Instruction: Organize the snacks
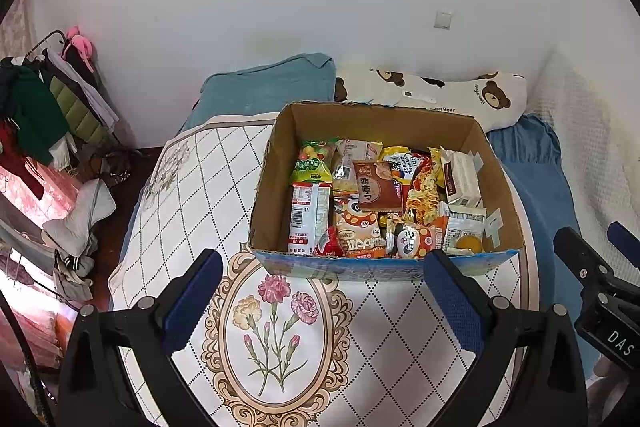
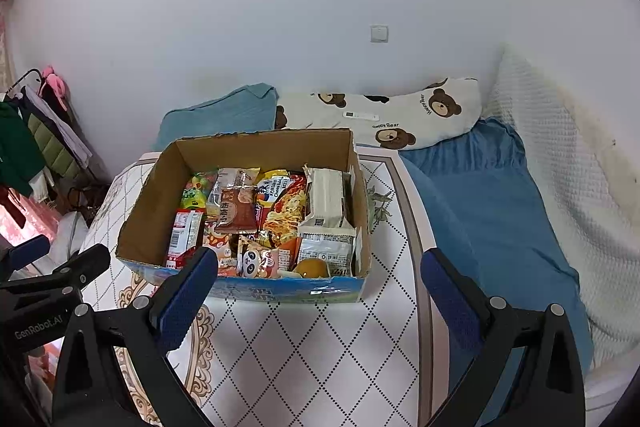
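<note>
We are holding the left gripper [image 1: 322,275] above the table [image 1: 188,187], its blue-padded fingers [image 1: 192,301] standing wide apart with nothing between them; the flowered oval of the tablecloth is showing in the gap; we are holding the right gripper [image 2: 318,279] just beside it, its fingers [image 2: 186,297] likewise spread wide and gripping nothing. The cardboard box [image 1: 276,163] is sitting on the table just ahead of both grippers, its top open; the snacks [image 1: 384,199] are lying packed inside it, filling the floor of the box. A green packet [image 1: 314,163] is lying at the far left corner, a red and white packet [image 1: 308,219] in front of it along the left wall; a brown packet [image 1: 376,187] is resting on top near the middle; a cream carton [image 2: 326,199] is leaning against the right wall; a small yellow cup [image 2: 312,267] is sitting at the near right corner. Behind the table a bear-print pillow [image 2: 400,115] and a teal pillow [image 2: 224,111] are lying against the white wall; a clothes rack [image 1: 44,103] is standing at the left.
</note>
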Available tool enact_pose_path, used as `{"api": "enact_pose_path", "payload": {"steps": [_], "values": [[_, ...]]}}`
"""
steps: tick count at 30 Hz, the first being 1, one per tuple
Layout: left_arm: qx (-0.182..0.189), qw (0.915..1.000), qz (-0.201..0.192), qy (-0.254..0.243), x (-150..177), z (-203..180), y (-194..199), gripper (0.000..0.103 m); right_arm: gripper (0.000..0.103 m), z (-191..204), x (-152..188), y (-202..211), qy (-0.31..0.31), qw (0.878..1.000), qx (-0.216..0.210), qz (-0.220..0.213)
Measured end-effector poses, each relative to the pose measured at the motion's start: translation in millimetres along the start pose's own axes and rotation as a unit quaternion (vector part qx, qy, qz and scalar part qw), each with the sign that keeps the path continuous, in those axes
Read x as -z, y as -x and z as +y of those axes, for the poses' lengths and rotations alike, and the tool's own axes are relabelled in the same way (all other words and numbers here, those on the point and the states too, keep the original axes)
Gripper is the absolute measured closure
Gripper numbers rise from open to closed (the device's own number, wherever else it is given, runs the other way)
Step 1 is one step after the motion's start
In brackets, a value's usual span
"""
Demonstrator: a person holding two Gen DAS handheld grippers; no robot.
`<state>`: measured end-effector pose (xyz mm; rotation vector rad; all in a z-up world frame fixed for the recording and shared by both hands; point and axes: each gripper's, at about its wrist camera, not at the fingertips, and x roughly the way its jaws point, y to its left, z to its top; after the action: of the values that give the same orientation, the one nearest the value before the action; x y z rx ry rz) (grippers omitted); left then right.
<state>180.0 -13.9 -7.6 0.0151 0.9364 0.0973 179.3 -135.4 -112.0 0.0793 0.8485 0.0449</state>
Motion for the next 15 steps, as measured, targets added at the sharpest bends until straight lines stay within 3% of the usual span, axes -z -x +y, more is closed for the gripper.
{"api": "enact_pose_path", "payload": {"steps": [15], "values": [[0.004, 1.0000, -0.001, -0.008, -2.2, -1.8, 4.5, 0.000, 0.000, 1.1, 0.1, 3.7, 0.001, 1.000, -0.006, 0.000]]}}
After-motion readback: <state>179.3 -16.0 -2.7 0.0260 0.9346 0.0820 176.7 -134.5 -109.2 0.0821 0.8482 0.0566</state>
